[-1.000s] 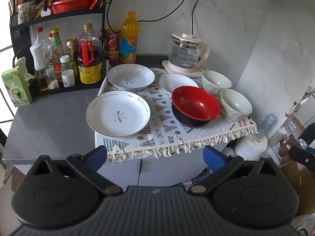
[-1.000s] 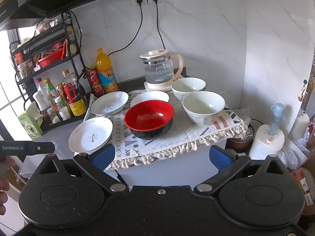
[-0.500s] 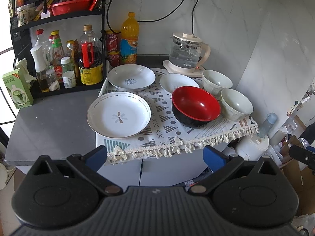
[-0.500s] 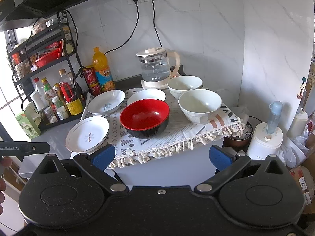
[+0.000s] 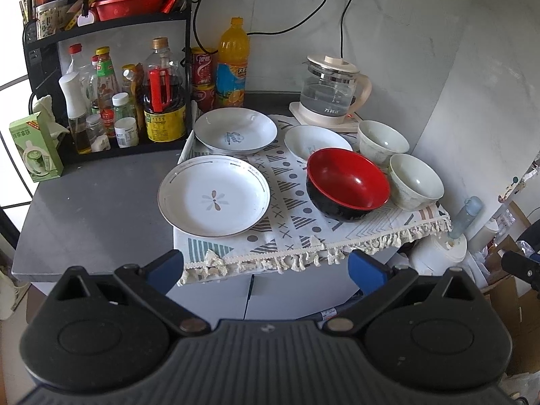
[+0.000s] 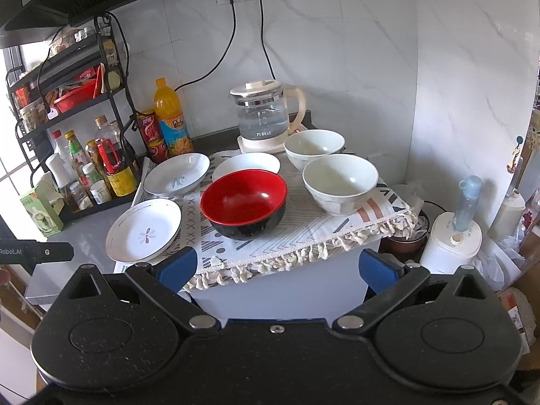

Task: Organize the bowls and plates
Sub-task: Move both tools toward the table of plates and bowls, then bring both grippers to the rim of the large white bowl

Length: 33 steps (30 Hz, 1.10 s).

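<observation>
A right gripper (image 6: 276,268) hangs with jaws spread wide before a fringed cloth (image 6: 303,229). Straight ahead sits a red bowl (image 6: 243,202); two white bowls (image 6: 340,182) stand ahead to its right, three plates (image 6: 143,229) ahead to its left, a glass kettle (image 6: 265,118) beyond

On the cloth (image 5: 290,209), two plates (image 5: 214,195) sit left, a large bowl (image 5: 347,184) centre, two bowls (image 5: 415,182) right, kettle (image 5: 332,91) behind.
</observation>
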Each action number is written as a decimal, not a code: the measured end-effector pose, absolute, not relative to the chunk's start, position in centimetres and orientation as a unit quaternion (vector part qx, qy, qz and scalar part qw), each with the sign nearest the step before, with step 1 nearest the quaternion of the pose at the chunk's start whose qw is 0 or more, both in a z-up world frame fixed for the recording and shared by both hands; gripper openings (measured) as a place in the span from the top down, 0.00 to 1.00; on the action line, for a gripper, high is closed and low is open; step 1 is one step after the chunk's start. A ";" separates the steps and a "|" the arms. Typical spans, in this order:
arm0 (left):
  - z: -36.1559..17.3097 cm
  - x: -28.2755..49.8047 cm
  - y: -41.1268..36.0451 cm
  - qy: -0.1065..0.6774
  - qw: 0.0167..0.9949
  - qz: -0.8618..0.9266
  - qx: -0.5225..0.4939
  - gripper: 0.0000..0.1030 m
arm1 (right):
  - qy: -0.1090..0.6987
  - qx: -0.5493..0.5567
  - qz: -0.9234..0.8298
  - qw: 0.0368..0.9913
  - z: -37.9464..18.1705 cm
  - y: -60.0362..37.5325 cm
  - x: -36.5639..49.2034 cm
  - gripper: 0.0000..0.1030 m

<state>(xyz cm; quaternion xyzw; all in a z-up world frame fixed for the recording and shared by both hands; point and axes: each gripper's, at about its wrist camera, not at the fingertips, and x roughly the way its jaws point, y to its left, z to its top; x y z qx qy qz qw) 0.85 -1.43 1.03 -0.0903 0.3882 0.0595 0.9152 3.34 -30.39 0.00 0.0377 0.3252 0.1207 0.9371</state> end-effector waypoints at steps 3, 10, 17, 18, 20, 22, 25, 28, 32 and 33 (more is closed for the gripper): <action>1.0 1.0 -1.4 0.388 0.915 0.059 -0.092 0.00 | 0.325 0.037 0.120 0.937 -0.1 -30.3 3.5 0.00; 0.3 2.0 -1.1 0.393 0.912 0.062 -0.094 0.00 | 0.330 0.038 0.118 0.936 -0.3 -30.2 4.5 0.00; -0.2 3.8 -1.0 0.399 0.910 0.062 -0.098 0.00 | 0.335 0.040 0.127 0.933 -0.8 -30.0 6.0 0.00; -0.3 4.2 -1.1 0.400 0.909 0.062 -0.097 0.00 | 0.335 0.041 0.128 0.933 -0.8 -30.0 6.2 0.00; -0.4 5.1 -1.1 0.402 0.909 0.060 -0.096 0.00 | 0.335 0.041 0.125 0.933 -0.9 -30.1 6.8 0.00; -0.4 6.0 -1.2 0.403 0.908 0.058 -0.096 0.00 | 0.338 0.045 0.124 0.932 -1.0 -30.2 7.5 0.00; -0.6 7.6 -1.3 0.406 0.907 0.053 -0.096 0.00 | 0.344 0.054 0.130 0.928 -1.3 -30.2 8.6 0.00; -0.9 9.6 -1.5 0.412 0.905 0.050 -0.094 0.00 | 0.342 0.050 0.124 0.930 -1.5 -30.2 9.9 0.00; -1.0 12.5 -1.7 0.417 0.902 0.040 -0.101 0.00 | 0.350 0.057 0.114 0.928 -1.6 -30.2 11.8 0.00; -1.0 13.1 -1.9 0.416 0.903 0.037 -0.099 0.00 | 0.349 0.058 0.112 0.929 -1.5 -30.3 12.3 0.00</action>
